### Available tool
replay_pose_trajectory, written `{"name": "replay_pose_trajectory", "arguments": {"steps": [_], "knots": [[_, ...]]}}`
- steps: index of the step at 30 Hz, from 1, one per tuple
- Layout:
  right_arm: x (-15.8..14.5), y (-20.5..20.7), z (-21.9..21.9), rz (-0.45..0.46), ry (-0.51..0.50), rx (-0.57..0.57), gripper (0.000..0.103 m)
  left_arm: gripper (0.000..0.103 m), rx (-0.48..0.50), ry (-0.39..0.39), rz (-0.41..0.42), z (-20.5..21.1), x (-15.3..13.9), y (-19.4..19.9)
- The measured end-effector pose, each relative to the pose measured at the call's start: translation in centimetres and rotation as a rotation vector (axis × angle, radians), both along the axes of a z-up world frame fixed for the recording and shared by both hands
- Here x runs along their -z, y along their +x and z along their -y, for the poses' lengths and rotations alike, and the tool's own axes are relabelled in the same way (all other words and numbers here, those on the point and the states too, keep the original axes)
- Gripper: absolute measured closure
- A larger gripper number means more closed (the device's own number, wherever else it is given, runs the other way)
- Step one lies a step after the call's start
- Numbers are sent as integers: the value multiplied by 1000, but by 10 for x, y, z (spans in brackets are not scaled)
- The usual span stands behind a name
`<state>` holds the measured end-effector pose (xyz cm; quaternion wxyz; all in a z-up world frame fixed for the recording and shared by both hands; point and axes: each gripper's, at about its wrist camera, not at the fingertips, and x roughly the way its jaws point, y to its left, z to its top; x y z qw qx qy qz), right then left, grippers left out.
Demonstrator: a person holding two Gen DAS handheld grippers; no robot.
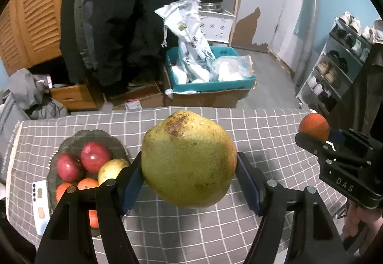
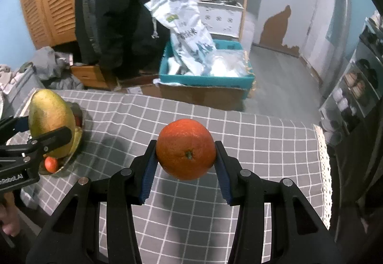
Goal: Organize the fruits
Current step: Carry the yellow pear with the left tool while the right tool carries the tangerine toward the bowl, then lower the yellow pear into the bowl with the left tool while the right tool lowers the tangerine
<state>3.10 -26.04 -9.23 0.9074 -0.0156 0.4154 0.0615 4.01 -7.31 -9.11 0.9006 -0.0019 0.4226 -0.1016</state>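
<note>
Left gripper (image 1: 189, 182): its blue pads are pressing on both flanks of the pear (image 1: 189, 160), jaws standing about half open around that wide body and carrying it clear above the table.
Right gripper (image 2: 186, 163): its jaws are clamping the orange (image 2: 186, 149) at a narrow spread, stem end facing the camera, the fruit hanging above the table's middle.
Pear's axis: it is tilting with the narrow, russet-marked end up and away, the broad end lower and nearer the handle.
Table (image 1: 239, 134): a grey checked cloth is covering it; nothing is lying loose beneath either fruit.
Fruit dish (image 1: 71, 142): it is sitting near the table's left edge, already holding red apples (image 1: 95, 156), a pale pear-like fruit (image 1: 111, 168) and small oranges (image 1: 87, 183).
Key relation: the dish is lying down and to the left of the left jaws, much nearer them than the right jaws, which are hanging well apart toward the right edge.
Likely next: I judge the pear is heading in first, and the orange crossing the table afterwards.
Far edge: boxes and a blue bin (image 1: 210, 87) are standing on the floor beyond.
</note>
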Motion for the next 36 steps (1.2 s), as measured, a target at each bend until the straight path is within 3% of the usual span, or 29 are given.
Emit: {"name": "replay_pose_trajectory", "arguments": {"steps": [21, 36], "knots": [[-10, 14, -81, 5, 10, -147, 58, 29, -137, 5, 11, -78, -2, -9], [6, 36, -151, -39, 29, -260, 58, 29, -248, -2, -30, -146, 15, -9]]}}
